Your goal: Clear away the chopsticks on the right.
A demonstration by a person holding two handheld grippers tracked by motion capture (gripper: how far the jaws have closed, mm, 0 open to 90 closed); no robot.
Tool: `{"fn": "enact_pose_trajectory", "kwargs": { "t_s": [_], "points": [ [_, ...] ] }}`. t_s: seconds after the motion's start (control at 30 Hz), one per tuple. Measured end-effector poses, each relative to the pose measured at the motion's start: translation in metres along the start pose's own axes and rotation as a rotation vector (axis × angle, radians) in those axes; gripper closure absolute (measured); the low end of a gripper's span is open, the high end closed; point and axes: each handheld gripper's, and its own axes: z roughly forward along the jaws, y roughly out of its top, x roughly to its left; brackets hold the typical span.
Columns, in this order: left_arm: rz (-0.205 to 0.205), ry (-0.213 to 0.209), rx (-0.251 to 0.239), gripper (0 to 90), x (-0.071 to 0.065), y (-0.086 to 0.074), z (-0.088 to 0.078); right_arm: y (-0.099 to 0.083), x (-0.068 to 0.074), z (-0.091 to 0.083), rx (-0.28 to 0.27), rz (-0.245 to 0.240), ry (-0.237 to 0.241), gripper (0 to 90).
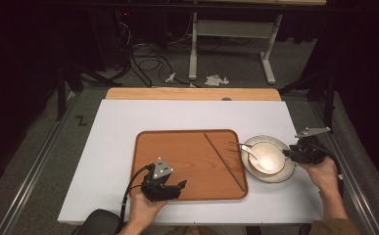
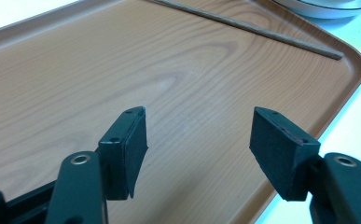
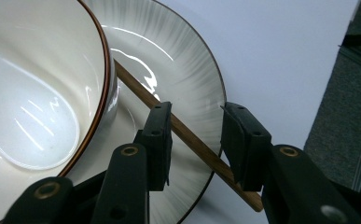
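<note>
Black jaws on my left gripper (image 2: 199,154) stand apart with nothing in them, low over the near part of the wooden tray (image 1: 177,147). One chopstick (image 1: 225,161) already lies on that tray. My right gripper (image 3: 196,144) has its jaws apart too, with the other chopstick (image 3: 187,135) passing between them, not yet pinched, I think. This stick rests on the plate (image 3: 187,65), beside the bowl (image 3: 52,56) with the white spoon (image 3: 24,121). I guess grabbing it and laying it on the tray is what's left.
</note>
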Motion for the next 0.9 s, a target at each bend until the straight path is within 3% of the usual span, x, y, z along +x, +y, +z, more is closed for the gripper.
{"fn": "enact_pose_trajectory", "kwargs": {
  "t_s": [0.2,0.5,0.63,0.9],
  "points": [
    [-0.008,0.008,-0.004,36.5,-0.0001,-0.0012,-0.0011,0.0013,-0.0017,0.0048,0.012,-0.01,0.026,62.6],
    [-0.006,0.011,-0.002,36.6,0.0003,-0.0019,-0.0021,0.0022,-0.0024,0.008,0.008,-0.001,0.017,63.3],
    [-0.006,0.013,-0.001,36.6,0.0003,-0.0023,-0.0025,0.0042,-0.0001,0.0095,0.015,-0.022,0.007,70.5],
    [-0.012,0.013,-0.001,36.6,0.0008,-0.0031,-0.0028,0.0043,-0.0021,0.0109,0.016,-0.019,0.0,79.1]
  ]
}}
